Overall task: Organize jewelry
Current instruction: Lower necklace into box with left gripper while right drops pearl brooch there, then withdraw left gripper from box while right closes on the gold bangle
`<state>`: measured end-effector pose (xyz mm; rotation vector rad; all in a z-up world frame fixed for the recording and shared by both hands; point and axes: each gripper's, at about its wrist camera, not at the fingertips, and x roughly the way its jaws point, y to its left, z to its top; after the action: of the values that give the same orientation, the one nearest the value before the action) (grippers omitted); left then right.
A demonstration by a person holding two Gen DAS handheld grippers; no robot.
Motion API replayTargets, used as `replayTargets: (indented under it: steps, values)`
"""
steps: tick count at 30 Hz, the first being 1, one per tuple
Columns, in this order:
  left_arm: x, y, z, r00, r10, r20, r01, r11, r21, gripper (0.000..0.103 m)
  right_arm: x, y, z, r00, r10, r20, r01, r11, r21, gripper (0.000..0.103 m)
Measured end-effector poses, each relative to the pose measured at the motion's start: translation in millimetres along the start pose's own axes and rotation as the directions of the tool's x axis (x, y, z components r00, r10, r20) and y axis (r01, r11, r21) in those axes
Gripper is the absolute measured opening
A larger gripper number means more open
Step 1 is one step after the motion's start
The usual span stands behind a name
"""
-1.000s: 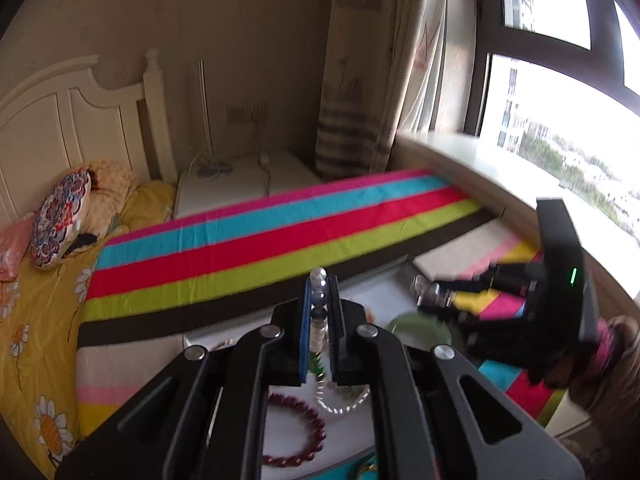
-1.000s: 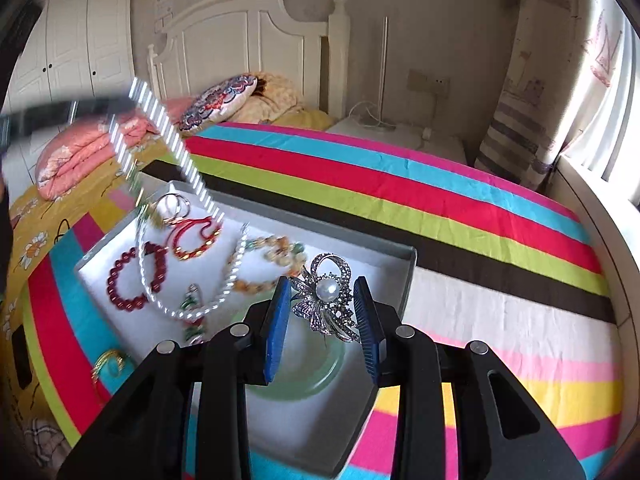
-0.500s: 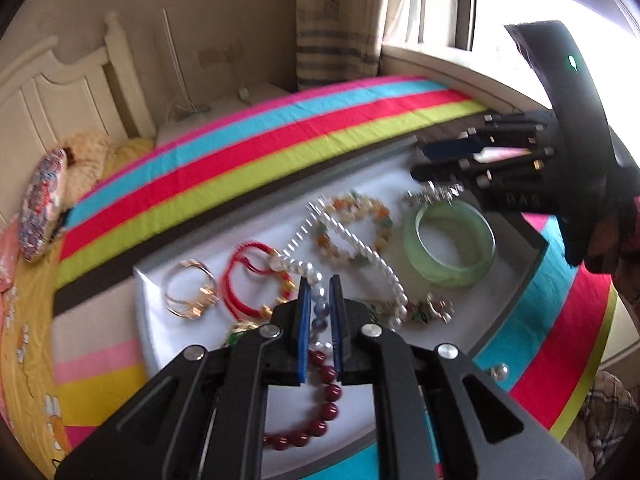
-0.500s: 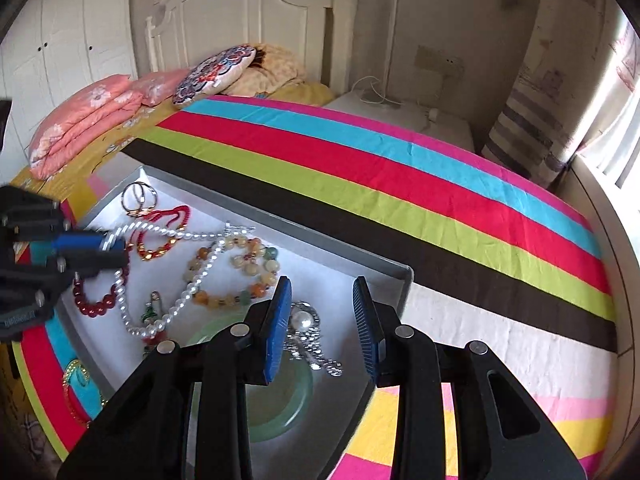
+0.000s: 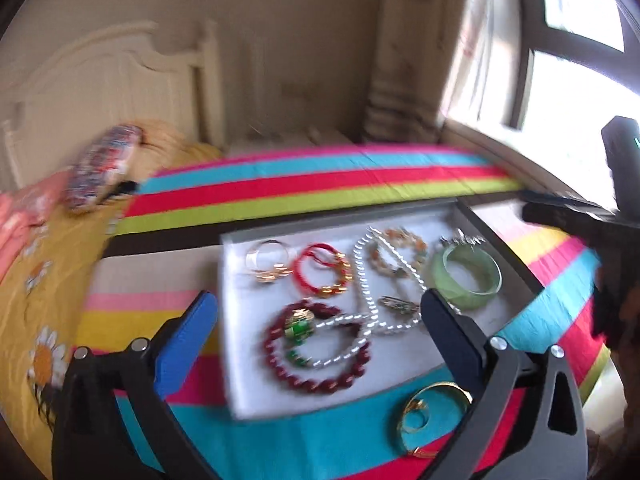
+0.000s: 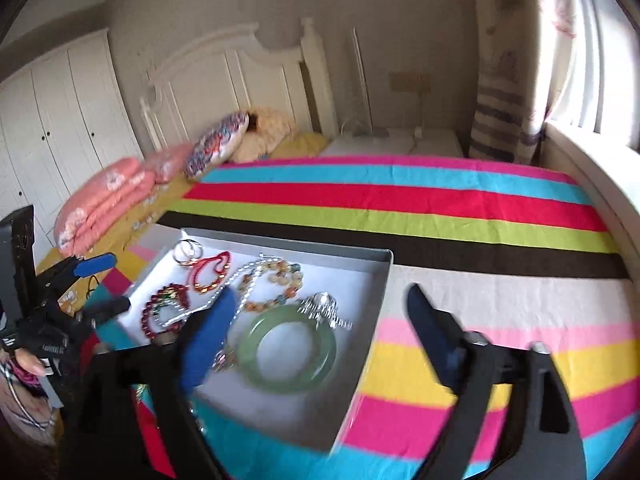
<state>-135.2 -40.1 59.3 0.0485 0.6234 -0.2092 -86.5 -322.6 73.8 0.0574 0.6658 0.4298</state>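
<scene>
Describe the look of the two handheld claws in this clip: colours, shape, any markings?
Both are matte black, with angular frames and silver bolts at the joints. The left claw and the right claw each have one blue finger pad and one that looks dark. A small green light shows on the right unit's black body in the left wrist view.

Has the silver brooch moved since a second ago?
Yes. The silver brooch left the right claw, whose jaws just opened, and now lies in the tray against the green bangle.
</scene>
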Motion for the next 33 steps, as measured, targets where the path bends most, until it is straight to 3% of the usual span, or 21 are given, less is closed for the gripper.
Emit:
replayTargets:
  steps: [5,10,13,18,24,33]
  values:
    - [-19,5,-25,0.992,0.126,0.012,-0.126,0.992,0.015,0.101,-38,10,-38,0.999,-0.026,0.047,0.024,0.999,0.046,0.087]
    - [-17,24,-34,0.988,0.157,0.005,-0.157,0.987,-0.038,0.101,-38,14,-77,0.999,-0.01,-0.05,0.016,0.994,0.109,0.087]
    - [-9,33,-42,0.99,0.137,-0.043,-0.139,0.988,-0.067,0.101,-38,23,-89,0.998,-0.01,-0.063,0.017,0.994,0.112,0.087]
    - [-8,38,-44,0.995,0.095,-0.036,-0.098,0.991,-0.092,0.101,-46,54,-98,0.999,0.026,-0.027,-0.025,0.999,0.025,0.087]
    - [6,42,-45,0.992,0.052,-0.116,-0.065,0.992,-0.107,0.101,-17,100,-109,0.99,0.037,-0.134,-0.047,0.996,-0.076,0.087]
    - [3,52,-47,0.996,0.02,-0.091,-0.036,0.984,-0.176,0.101,10,156,-116,0.972,0.043,-0.232,-0.1,0.966,-0.238,0.086]
